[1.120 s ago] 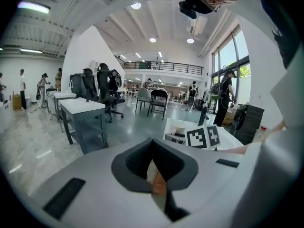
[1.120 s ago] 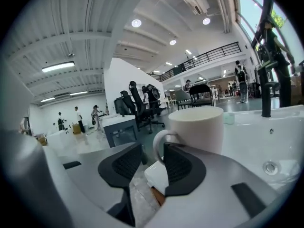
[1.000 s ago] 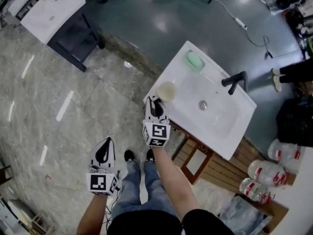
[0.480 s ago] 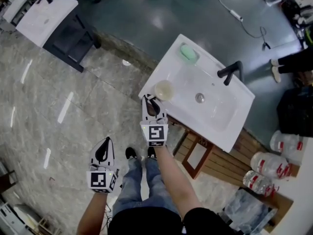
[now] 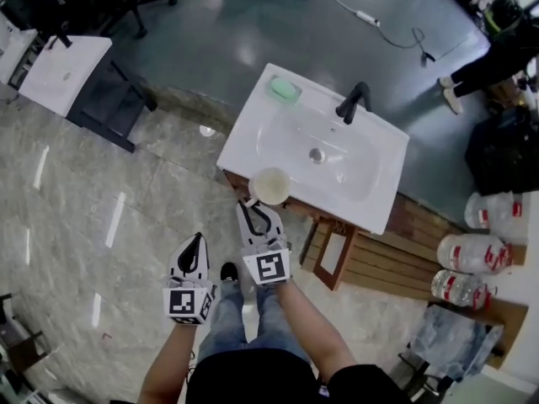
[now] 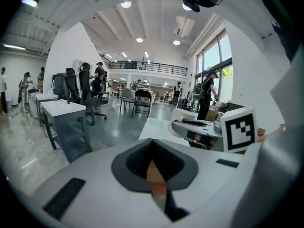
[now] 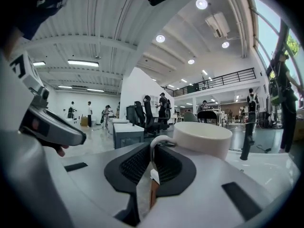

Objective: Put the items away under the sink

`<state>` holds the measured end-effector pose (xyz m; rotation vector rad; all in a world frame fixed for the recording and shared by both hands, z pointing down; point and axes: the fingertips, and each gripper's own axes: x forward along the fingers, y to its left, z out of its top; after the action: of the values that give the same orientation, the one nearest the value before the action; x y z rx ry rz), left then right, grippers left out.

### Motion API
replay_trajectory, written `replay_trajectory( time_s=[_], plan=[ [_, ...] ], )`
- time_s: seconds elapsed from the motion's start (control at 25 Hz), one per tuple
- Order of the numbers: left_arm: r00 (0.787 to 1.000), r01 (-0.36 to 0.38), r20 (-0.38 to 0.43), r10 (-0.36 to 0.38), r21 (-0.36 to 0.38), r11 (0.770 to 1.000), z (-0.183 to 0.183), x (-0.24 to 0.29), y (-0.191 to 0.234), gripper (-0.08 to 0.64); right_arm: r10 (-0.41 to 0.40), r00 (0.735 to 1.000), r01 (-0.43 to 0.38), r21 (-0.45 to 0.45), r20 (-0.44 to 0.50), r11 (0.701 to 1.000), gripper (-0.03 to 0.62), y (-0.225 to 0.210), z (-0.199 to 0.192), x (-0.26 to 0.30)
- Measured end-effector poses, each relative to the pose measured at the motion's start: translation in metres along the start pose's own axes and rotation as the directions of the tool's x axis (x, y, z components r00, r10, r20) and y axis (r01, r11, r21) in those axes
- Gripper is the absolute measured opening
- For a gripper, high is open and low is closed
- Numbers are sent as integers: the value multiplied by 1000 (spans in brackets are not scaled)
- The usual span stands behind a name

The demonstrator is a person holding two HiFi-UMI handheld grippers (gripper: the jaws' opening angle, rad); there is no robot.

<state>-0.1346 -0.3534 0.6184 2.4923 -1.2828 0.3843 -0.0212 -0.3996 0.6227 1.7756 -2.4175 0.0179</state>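
A cream mug point(image 5: 271, 186) is over the front edge of the white sink top point(image 5: 244, 141). My right gripper point(image 5: 255, 210) is shut on its handle. In the right gripper view the thin handle point(image 7: 153, 146) stands between the dark pads, with the mug point(image 7: 202, 137) just beyond my right gripper point(image 7: 152, 165); the jaws have just closed on it. My left gripper point(image 5: 194, 242) hangs over the floor to the left, away from the sink. In its own view my left gripper point(image 6: 154, 167) is shut with nothing in it.
On the sink top lie a green soap point(image 5: 285, 90) and a black tap point(image 5: 354, 101). The wooden cabinet point(image 5: 337, 255) stands below the sink. Large water bottles point(image 5: 470, 255) are at the right, a white desk point(image 5: 63, 74) at the far left.
The right gripper has come up and back from the sink's corner with the mug in its jaws. The left gripper has shifted a little towards it. The head view has swung.
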Motion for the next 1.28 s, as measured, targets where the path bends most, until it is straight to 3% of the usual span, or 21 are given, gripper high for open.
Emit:
replay_trajectory(
  time_s=[0.16, 0.32, 0.44, 0.56, 0.68, 0.84, 1.16, 1.28],
  plan=[
    [993, 115, 6, -115, 30, 993, -3, 2, -30, 5, -90, 996, 90, 2, -19, 996, 50, -4, 5, -57],
    [974, 224, -4, -224, 86, 971, -20, 0, -56, 5, -179, 983, 179, 1, -37, 984, 51, -3, 0, -117],
    [962, 272, -22, -271, 98, 957, -37, -1, -73, 5, -265, 964, 266, 70, -19, 962, 51, -5, -14, -155],
    [955, 296, -32, -295, 96, 950, -57, 5, -89, 5, -276, 955, 281, 35, -112, 959, 51, -4, -55, -182],
    [950, 311, -36, -309, 109, 944, -83, 17, -104, 5, -305, 945, 314, 68, -118, 947, 51, -9, -96, -196],
    [935, 354, -17, -355, 122, 927, -126, 43, -127, 5, -289, 946, 293, 4, -149, 956, 51, -13, -157, -207],
    [923, 370, 60, -381, 143, 918, -219, 102, -131, 5, -324, 940, 326, -2, -107, 945, 51, -29, -272, -199],
    [928, 358, 48, -369, 156, 920, -265, 123, -123, 5, -336, 939, 337, -7, -73, 942, 51, -40, -313, -191]
  ],
)
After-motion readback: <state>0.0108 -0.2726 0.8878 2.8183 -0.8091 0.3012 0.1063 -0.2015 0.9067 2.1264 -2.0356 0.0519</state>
